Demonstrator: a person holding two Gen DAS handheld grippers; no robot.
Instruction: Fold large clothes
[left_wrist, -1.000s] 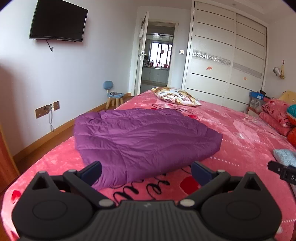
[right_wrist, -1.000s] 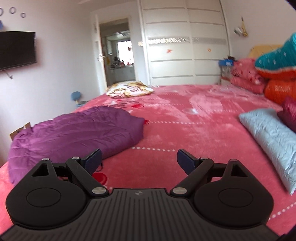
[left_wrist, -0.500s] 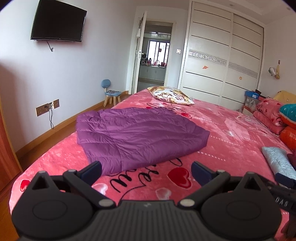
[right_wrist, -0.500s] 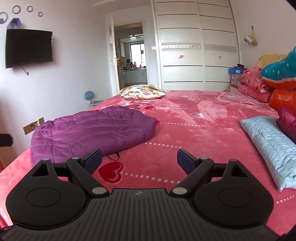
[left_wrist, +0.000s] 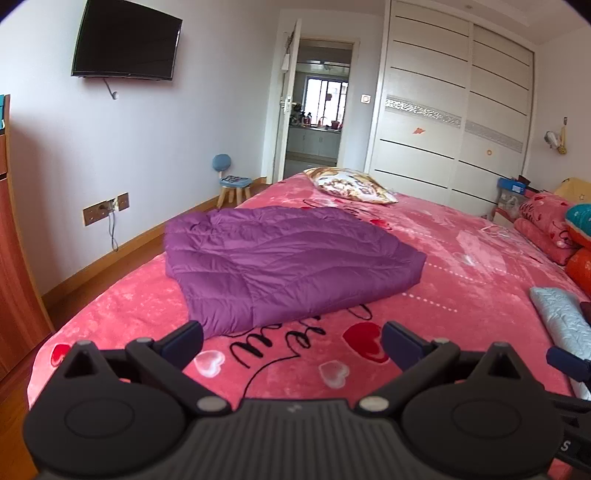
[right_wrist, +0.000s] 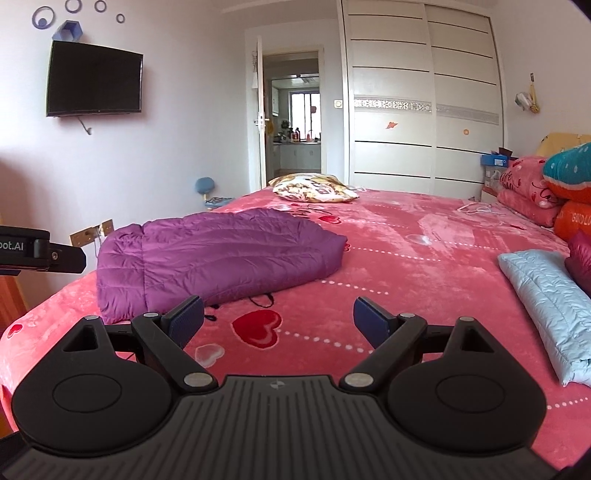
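A folded purple quilted down coat (left_wrist: 288, 262) lies on the pink bed (left_wrist: 461, 288), toward its left side; it also shows in the right wrist view (right_wrist: 218, 258). My left gripper (left_wrist: 291, 341) is open and empty, held back from the coat's near edge above the bedspread. My right gripper (right_wrist: 279, 319) is open and empty, held above the bed to the right of the coat's near corner. The left gripper's body (right_wrist: 33, 249) shows at the left edge of the right wrist view.
A light blue folded garment (right_wrist: 550, 291) lies at the right of the bed. A patterned pillow (left_wrist: 351, 184) sits at the far end. Stacked pink, teal and orange bedding (right_wrist: 546, 192) is at the right. A small stool (left_wrist: 232, 182), wardrobe and open door stand beyond.
Both grippers have pulled back and risen away from the coat, so more of the bedspread shows in front of it. The coat has not moved. Both stay open.
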